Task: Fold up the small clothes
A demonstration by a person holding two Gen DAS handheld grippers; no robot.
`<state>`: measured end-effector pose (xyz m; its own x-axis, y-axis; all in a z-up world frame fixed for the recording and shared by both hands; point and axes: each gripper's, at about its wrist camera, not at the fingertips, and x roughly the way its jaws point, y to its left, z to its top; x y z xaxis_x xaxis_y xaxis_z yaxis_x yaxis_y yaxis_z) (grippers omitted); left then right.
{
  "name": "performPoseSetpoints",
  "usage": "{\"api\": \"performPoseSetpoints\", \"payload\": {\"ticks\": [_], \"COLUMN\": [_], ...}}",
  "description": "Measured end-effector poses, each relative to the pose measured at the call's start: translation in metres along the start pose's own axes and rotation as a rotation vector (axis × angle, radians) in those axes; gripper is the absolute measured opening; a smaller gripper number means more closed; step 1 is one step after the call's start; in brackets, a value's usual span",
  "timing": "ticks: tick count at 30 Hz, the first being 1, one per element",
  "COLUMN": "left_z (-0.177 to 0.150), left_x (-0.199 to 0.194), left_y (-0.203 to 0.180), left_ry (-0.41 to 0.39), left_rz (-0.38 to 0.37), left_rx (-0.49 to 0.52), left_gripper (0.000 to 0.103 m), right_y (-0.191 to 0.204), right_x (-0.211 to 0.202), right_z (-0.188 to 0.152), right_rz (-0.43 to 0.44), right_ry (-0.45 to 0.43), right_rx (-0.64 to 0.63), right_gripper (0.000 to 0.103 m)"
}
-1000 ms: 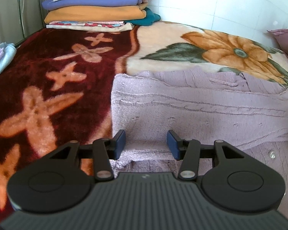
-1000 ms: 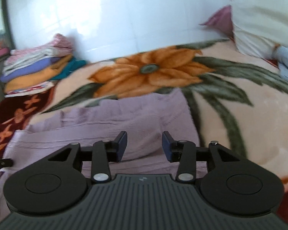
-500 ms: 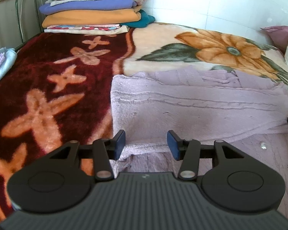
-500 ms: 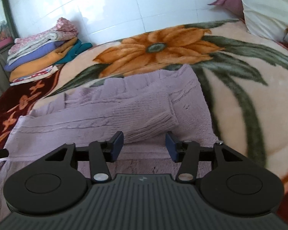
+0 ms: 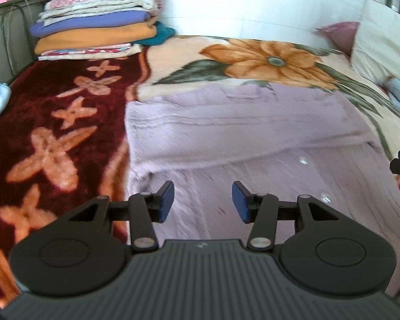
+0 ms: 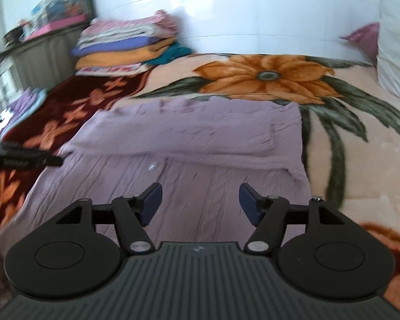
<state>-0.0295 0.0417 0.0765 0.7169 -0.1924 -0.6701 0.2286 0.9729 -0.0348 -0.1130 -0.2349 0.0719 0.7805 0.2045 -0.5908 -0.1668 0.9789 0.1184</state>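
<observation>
Left tongs (image 5: 202, 202) and right tongs (image 6: 200, 204) gape wide, empty.

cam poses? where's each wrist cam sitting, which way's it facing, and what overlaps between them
Left wrist: rides the left gripper, jaws open, above the near left part of the lilac sweater, facing the wall; the right gripper's tip pokes in at the right edge.
Right wrist: rides the right gripper, jaws open, above the sweater's near right part, same heading; the left gripper's tip shows at left.
Shared: sweater, flower blanket, folded stack.
</observation>
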Motion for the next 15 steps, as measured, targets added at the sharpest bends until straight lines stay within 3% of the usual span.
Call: {"api": "performPoseSetpoints", "payload": {"ticks": [10, 15], "left_z": [-0.038, -0.053], "left_x": [-0.028, -0.039], "left_y": [-0.031, -0.045], "left_ry": [0.063, 0.075], "left_rz": [-0.139, -0.156], "left_rx": [0.053, 0.097], "left_gripper": [0.05, 0.05], "right_y": [0.042, 0.053], "right_x": [-0.046, -0.056], "right_z": [-0.051, -0.075], "right_rz": [0.075, 0.108], "right_ry": [0.109, 0.154], "right_rx": [-0.208, -0.291], "right_gripper": [0.075, 0.076]}}
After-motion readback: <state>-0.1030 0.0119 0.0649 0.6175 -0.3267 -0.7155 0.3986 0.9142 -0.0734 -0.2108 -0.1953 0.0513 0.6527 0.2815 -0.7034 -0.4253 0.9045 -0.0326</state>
